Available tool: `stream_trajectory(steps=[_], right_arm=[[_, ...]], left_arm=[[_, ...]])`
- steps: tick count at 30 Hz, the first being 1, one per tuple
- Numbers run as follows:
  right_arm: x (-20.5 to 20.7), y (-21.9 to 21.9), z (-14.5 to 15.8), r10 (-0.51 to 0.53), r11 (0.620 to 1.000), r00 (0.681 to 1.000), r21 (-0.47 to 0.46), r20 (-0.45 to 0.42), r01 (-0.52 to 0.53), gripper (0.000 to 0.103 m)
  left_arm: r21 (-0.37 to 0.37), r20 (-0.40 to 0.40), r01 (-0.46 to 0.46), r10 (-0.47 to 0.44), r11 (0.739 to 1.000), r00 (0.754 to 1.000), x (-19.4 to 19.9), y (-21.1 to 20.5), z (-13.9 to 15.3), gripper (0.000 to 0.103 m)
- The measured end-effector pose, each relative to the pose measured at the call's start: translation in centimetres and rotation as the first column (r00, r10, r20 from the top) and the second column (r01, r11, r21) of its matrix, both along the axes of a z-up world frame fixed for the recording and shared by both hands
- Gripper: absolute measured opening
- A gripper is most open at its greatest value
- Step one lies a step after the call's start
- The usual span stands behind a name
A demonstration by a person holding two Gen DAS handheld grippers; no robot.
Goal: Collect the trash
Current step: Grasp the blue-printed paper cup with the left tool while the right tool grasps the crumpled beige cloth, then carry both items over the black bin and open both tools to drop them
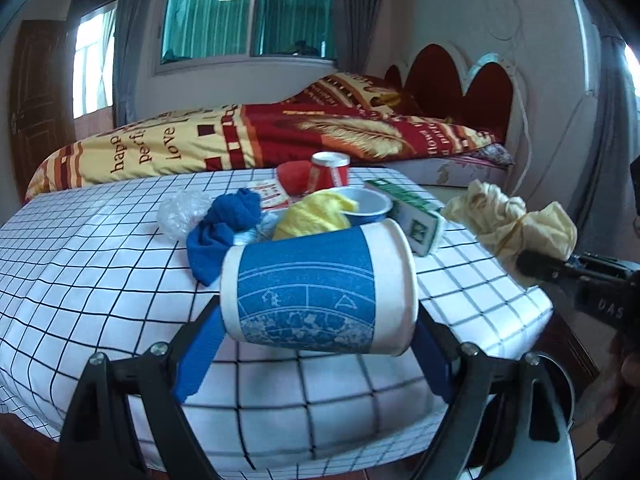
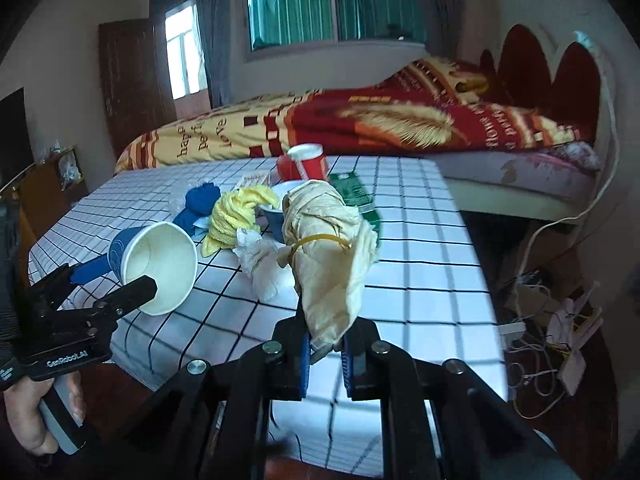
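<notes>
My left gripper (image 1: 316,322) is shut on a blue-and-white paper cup (image 1: 316,292), held sideways above the near edge of the checked tablecloth (image 1: 100,280). The right wrist view shows the same cup (image 2: 156,268) with its open mouth facing the camera, in the left gripper (image 2: 116,300). My right gripper (image 2: 325,346) is shut on the lower end of a crumpled cream bag (image 2: 328,248) tied with a rubber band, lifted off the table. From the left wrist view this bag (image 1: 508,216) hangs at the right, clear of the cloth.
On the table lie a red cup (image 1: 330,168), a blue cloth (image 1: 224,224), a yellow cloth (image 1: 312,212), a blue bowl (image 1: 368,204), a green box (image 1: 412,212), clear wrap (image 1: 180,208) and crumpled tissue (image 2: 264,264). A bed (image 1: 240,136) stands behind. Cables (image 2: 552,312) litter the floor at right.
</notes>
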State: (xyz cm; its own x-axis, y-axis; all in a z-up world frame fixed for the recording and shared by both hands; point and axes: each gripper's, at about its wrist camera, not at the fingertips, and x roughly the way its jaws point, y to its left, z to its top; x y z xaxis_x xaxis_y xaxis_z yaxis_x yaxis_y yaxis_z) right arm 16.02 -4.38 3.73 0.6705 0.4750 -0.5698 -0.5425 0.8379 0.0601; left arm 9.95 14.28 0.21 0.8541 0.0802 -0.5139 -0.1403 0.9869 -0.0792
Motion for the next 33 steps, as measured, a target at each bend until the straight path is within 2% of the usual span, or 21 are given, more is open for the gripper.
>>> stream_trajectory(steps=[8,15,19,25,27,33], right_arm=[[-4.8,-8.0,1.9,-0.123,0.992,0.992,0.009,0.039,0.123,0.013],[-7.6,-17.1,2.1,-0.294,0.956,0.955,0.010,0.034,0.294,0.013],[-8.5,-21.7,0.6,-0.379,0.925,0.925,0.012,-0.007,0.379,0.013],[-9.9,-26.2,-3.0,-0.444,0.896,0.893,-0.018,-0.075,0.444,0.013],[-10.1,-27.3,-4.1,-0.451,0.893,0.888,-0.033,-0.095,0.450,0.013],[-10.7,-29.9,-8.1,-0.446,0.895,0.879,-0.082,-0.168,0.438,0.014]], left_arm=[[0.014,0.023,0.131,-0.131,0.991,0.991,-1.3,-5.3,1.2,0.087],[0.027,0.033,0.295,-0.296,0.955,0.955,-1.5,-11.9,1.6,0.087],[0.035,0.024,0.398,-0.399,0.917,0.917,-1.6,-16.2,1.3,0.087],[0.029,-0.010,0.527,-0.526,0.850,0.850,-1.6,-22.1,-0.2,0.087],[0.015,-0.038,0.565,-0.565,0.825,0.824,-1.4,-23.8,-1.2,0.087],[-0.027,-0.124,0.630,-0.628,0.776,0.768,-0.4,-28.1,-4.6,0.087]])
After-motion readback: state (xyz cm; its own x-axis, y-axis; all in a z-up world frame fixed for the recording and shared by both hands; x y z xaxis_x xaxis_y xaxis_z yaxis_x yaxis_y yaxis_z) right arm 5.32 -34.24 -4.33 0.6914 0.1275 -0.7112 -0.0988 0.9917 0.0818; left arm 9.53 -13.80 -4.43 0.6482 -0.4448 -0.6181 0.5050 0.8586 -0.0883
